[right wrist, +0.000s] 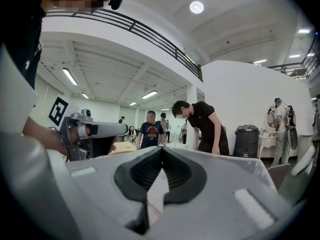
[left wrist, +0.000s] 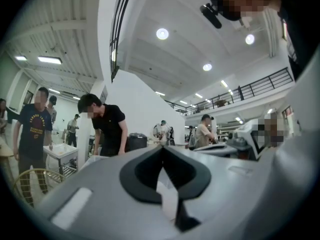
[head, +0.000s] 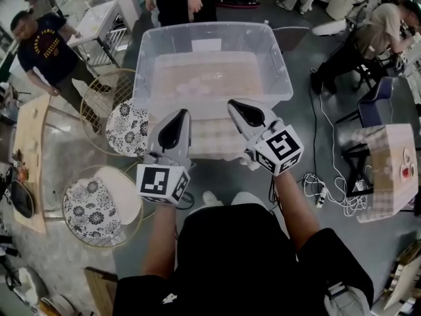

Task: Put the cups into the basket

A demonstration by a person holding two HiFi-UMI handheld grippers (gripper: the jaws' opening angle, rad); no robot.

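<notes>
Head view: pinched shut and empty, left gripper [head: 179,114] and right gripper [head: 233,104], at the near wall of the clear tub [head: 146,58]. Faint pale rounds [head: 192,87], perhaps cups, on the tub's floor, roughly equidistant.
Left gripper view: closed tip to tip, nothing between.
Right gripper view: likewise closed, tub ahead.

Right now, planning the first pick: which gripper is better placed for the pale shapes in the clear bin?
Left, narrowly: the left gripper points almost straight at the pale shapes; the right gripper sits off to their side. Both are shut.
</notes>
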